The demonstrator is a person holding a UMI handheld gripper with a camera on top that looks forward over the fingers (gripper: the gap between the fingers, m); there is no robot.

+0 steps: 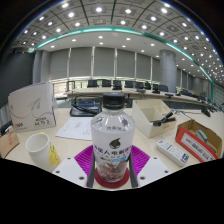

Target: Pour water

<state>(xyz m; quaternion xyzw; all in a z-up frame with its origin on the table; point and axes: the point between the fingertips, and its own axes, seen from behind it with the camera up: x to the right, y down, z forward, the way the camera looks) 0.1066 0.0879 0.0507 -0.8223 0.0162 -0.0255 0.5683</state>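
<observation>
Bottle [112, 148] clamped in hand-held gripper [112, 170] — paper cup [38, 150] nearby.

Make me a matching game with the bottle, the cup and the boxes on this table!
Things:
1. clear plastic water bottle with a red-and-white label
2. white paper cup
3. open cardboard box
4. red and white carton

Places:
A. just right of the bottle, behind it
B. between the tongs' fingers
C. far right of the bottle
D. left of the bottle

Pairs: 1-B, 2-D, 3-A, 4-C

Clear water bottle [112, 148] upright (labelled), paper cup [38, 149] nearby
</observation>
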